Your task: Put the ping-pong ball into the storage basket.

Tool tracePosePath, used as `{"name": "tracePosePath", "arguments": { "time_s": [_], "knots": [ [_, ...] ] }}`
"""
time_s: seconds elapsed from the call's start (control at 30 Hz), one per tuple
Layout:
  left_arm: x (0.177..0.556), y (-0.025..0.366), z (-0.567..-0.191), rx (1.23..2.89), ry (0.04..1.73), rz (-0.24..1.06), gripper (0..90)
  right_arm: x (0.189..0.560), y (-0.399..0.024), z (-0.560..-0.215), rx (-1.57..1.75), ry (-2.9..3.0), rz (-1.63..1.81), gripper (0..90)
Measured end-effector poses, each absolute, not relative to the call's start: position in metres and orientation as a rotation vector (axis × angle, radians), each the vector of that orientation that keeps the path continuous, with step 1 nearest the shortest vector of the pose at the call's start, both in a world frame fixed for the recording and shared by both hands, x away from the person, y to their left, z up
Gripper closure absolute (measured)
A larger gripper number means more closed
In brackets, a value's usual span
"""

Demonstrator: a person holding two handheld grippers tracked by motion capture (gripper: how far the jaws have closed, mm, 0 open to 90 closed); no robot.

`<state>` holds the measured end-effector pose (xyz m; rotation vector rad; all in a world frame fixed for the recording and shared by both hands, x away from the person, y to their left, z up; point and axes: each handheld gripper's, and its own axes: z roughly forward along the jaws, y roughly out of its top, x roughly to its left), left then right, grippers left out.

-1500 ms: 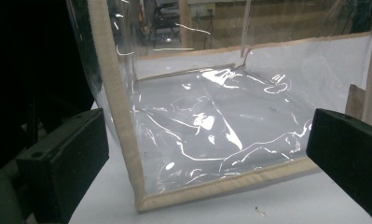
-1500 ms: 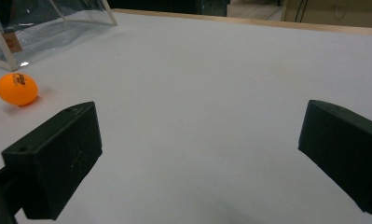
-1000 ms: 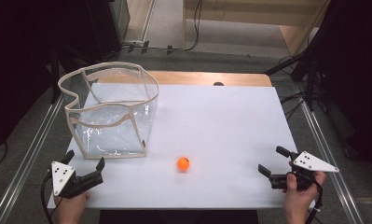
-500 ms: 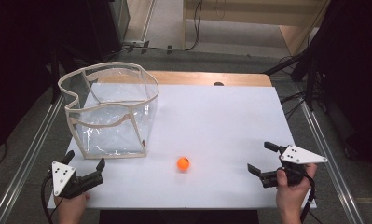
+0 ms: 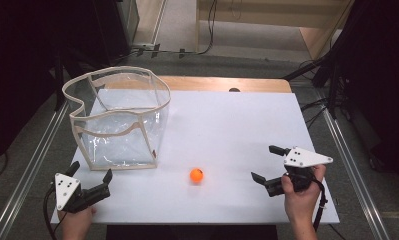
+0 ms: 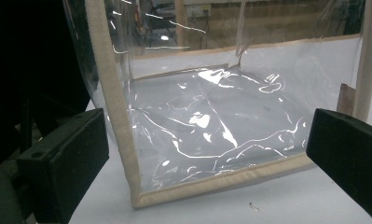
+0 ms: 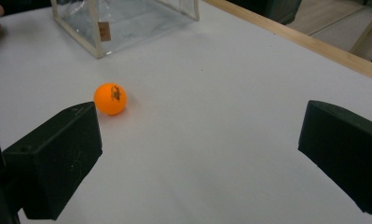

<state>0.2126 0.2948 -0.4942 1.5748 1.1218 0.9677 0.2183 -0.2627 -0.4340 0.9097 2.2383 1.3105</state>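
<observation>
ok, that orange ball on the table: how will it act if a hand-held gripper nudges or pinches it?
The orange ball looks like a ping-pong ball, so probably very light. Being round on the flat white table, it would likely roll off at a nudge. Its smooth shell may squirt out of an off-centre pinch.

No legible text.
The orange ball (image 7: 110, 98) carries a small dark printed mark on its upper side, too small and blurred to read. A small brown tag (image 7: 103, 31) is fixed to the lower corner of the clear plastic bag (image 5: 118, 120); whether it bears any writing cannot be told.
</observation>
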Motion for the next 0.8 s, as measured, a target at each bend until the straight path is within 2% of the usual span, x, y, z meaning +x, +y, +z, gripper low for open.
{"name": "tracePosePath", "arguments": {
  "time_s": [0.37,0.43,0.8],
  "knots": [
    [0.212,0.295,-0.494,1.58,1.118,0.97,0.0,0.227,-0.241,-0.426,0.86,2.306,1.276,0.0],
    [0.212,0.295,-0.494,1.58,1.117,0.971,0.0,0.228,-0.238,-0.425,0.853,2.311,1.256,6.7],
    [0.213,0.295,-0.494,1.58,1.116,0.971,0.0,0.239,-0.217,-0.425,0.816,2.387,1.256,6.7]
  ]
}}
